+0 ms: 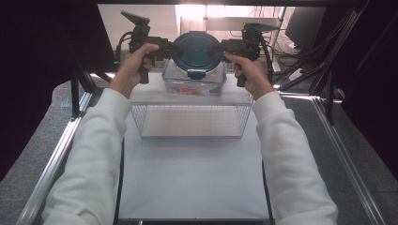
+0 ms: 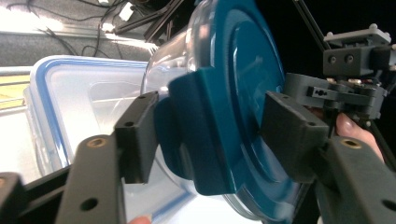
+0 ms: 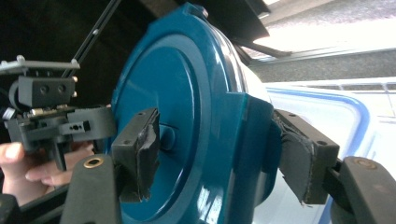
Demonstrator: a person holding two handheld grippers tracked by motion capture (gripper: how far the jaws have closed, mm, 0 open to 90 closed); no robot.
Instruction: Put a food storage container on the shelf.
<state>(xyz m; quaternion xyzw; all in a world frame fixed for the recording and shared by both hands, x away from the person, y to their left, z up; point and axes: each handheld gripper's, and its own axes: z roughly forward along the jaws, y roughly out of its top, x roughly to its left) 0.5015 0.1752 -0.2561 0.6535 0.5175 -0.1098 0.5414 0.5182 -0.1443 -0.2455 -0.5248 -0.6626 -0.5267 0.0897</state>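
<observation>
A round clear container with a dark blue lid [image 1: 197, 49] is over a clear rectangular box [image 1: 195, 86] with a blue-edged lid and orange contents. Whether it rests on the box I cannot tell. My left gripper [image 1: 176, 48] is at its left edge. In the left gripper view the jaws [image 2: 212, 135] straddle a lid latch [image 2: 187, 140] with the pads standing just off it. My right gripper [image 1: 213, 47] is at the right edge. In its own view [image 3: 224, 158] one pad presses the lid top [image 3: 182, 102] and the other the latch side.
An empty wire basket [image 1: 190, 119] stands just in front of the rectangular box, on a white board [image 1: 192, 178]. Metal rails run along both sides of the table. Dark stands and cables crowd the far right behind the containers.
</observation>
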